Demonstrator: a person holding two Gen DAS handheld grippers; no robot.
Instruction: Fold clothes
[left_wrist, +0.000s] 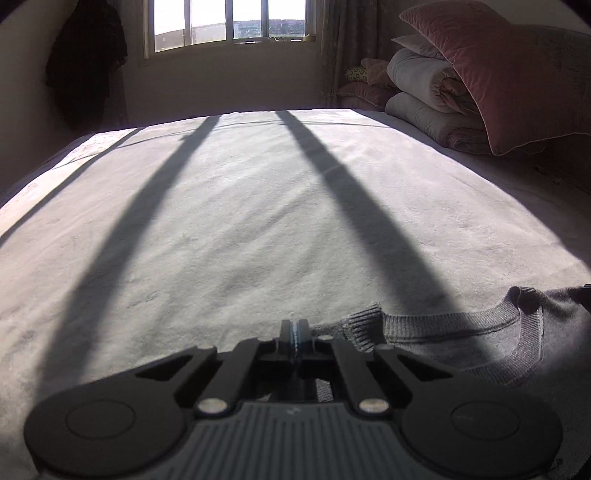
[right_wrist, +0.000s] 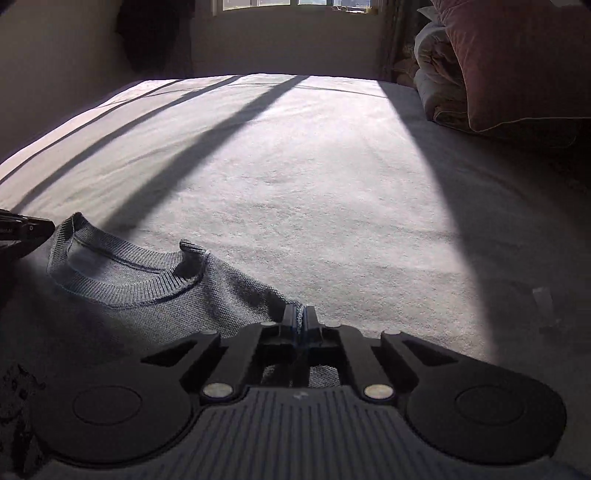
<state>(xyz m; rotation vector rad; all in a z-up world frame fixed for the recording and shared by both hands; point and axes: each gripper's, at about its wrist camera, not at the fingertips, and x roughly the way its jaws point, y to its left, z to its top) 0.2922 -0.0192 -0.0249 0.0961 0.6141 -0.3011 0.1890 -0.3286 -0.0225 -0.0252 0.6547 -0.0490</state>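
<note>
A grey knitted sweater (right_wrist: 155, 295) was laid on the near part of the bed (right_wrist: 332, 206), its neck opening turned toward the window (left_wrist: 229, 22). The knit was seen as fine and even across the body, with a thick ribbed band round the collar (left_wrist: 461, 328) and a raised seam line just under it. The bed was covered in a pale, short-piled blanket with a slightly matted, fuzzy surface, crossed by long dark bar shadows.

The left hand-held gripper (left_wrist: 294, 332) was seen with its black fingers drawn together, clamped on the ribbed edge of the sweater at the shoulder beside the collar. The right hand-held gripper (right_wrist: 298, 321) was likewise closed, with the knit fabric pinched between its pads at the other shoulder; cloth was also visible through the gap in its frame. In the right wrist view the tip of the left one was caught at the frame's left edge, just beside the collar.

At the head of the bed, well apart from the sweater, folded quilts (left_wrist: 428, 96) were stacked, soft and rounded, with a large dusty-pink pillow (left_wrist: 498, 74) leaned on them. A dark garment (left_wrist: 88, 62) was hung on the wall beside the window. Nothing was placed between the sweater and the far bedding.
</note>
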